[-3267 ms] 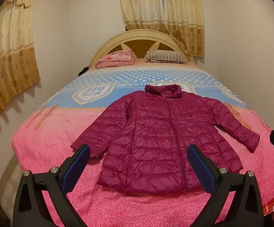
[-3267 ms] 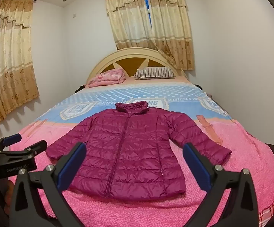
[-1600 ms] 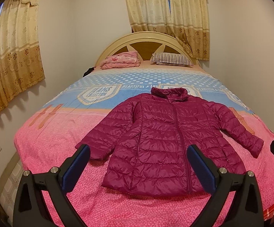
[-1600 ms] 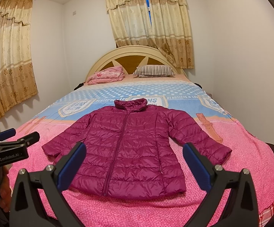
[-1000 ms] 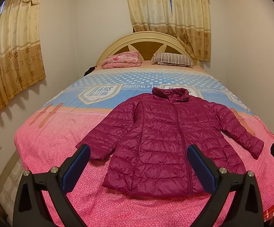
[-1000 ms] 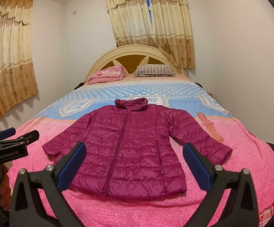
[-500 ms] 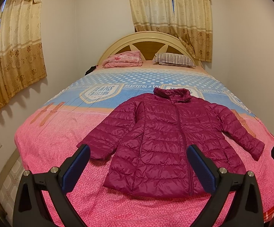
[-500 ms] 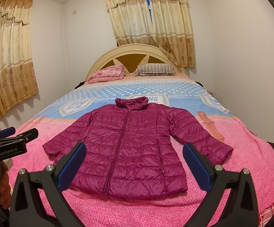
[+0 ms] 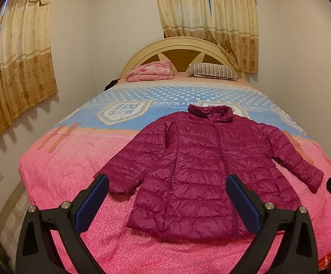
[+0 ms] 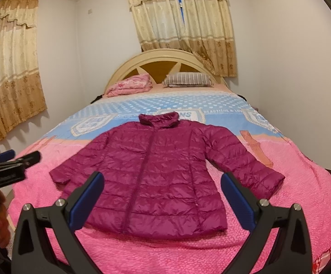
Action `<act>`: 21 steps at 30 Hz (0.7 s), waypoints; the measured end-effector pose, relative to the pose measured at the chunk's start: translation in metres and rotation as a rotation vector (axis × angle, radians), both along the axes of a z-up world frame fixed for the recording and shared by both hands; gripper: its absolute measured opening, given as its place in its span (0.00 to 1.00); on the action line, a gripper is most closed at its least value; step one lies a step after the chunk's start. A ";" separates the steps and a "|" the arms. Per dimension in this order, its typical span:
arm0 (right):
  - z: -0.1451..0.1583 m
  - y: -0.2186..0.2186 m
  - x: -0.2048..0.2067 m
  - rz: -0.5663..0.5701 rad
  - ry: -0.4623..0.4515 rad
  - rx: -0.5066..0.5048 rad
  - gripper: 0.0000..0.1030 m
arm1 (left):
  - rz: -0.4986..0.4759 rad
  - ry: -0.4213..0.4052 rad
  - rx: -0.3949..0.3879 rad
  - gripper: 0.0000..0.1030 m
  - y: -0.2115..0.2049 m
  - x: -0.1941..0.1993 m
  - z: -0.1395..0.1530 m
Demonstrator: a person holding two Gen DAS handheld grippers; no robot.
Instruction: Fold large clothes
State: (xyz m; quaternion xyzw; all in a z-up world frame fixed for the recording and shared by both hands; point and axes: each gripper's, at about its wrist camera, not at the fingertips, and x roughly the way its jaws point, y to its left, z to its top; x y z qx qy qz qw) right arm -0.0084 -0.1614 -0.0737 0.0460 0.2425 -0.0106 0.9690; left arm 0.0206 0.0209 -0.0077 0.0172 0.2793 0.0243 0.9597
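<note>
We hold left claw (image 9: 167, 199) and right claw (image 10: 162, 194) wide, empty; jacket (image 9: 213, 173) flat on bed (image 9: 74, 171) ahead, collar far, hem nearest us

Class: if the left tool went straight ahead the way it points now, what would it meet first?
Probably the jacket, near its lower front: the open left tool points at it, with nothing between. Depth is hard to judge through the fisheye.

Bed (image 9: 58, 171) bears jacket (image 9: 201, 159), pillow (image 9: 213, 70), folded blanket (image 9: 151, 70).
</note>
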 end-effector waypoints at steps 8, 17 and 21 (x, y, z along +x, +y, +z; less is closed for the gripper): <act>-0.054 -0.091 0.045 -0.215 0.120 0.069 1.00 | 0.029 0.042 0.018 0.99 0.006 0.060 -0.034; -0.104 -0.214 0.064 -0.479 0.272 0.263 0.92 | 0.023 0.066 0.024 0.99 0.008 0.133 -0.052; -0.119 -0.234 0.083 -0.474 0.327 0.324 0.88 | 0.028 0.096 0.065 0.99 0.000 0.168 -0.066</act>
